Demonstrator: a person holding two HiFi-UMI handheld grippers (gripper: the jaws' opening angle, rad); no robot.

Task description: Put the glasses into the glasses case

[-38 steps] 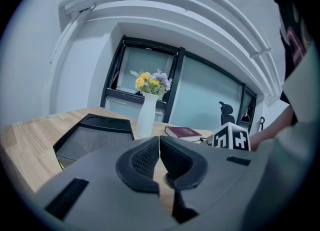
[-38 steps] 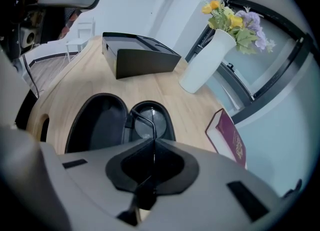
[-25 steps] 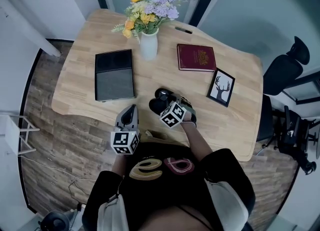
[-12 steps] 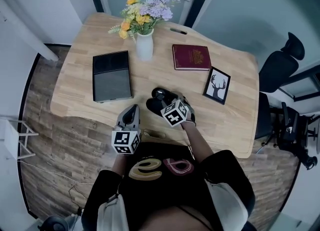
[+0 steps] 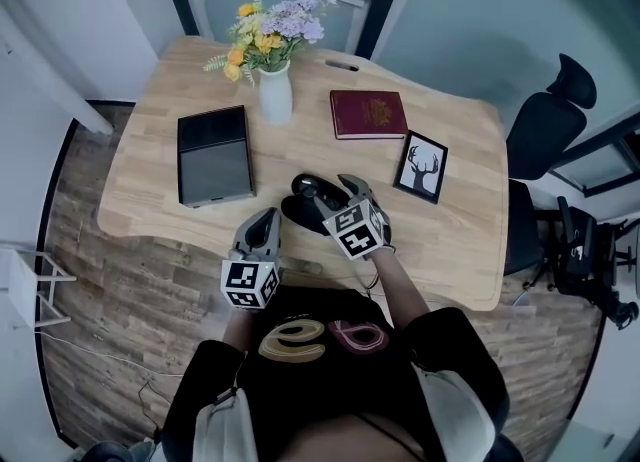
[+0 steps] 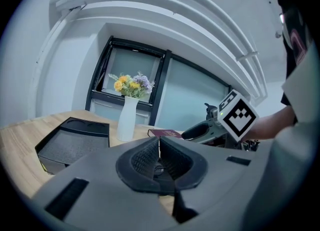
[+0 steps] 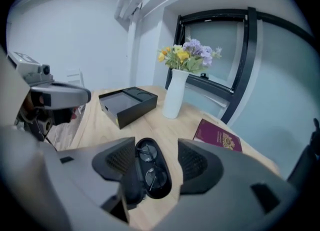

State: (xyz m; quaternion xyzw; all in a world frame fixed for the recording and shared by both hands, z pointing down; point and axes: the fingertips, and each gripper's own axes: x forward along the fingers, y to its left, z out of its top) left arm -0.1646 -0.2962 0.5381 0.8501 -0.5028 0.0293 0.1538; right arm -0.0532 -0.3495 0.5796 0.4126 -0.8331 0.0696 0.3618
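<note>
Black glasses case (image 7: 132, 181), glasses (image 7: 150, 165) inside, beneath opening right gripper (image 7: 157, 149)

Flower vase (image 5: 275, 95), black box (image 5: 213, 155), red book (image 5: 368, 114), deer picture (image 5: 421, 166)

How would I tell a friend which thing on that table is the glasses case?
On the wooden table, look toward the front edge, right of the flat black box. The glasses case is the small black oval shell lying open with the glasses inside; the box, red book and framed deer picture nearby are all rectangular.
</note>
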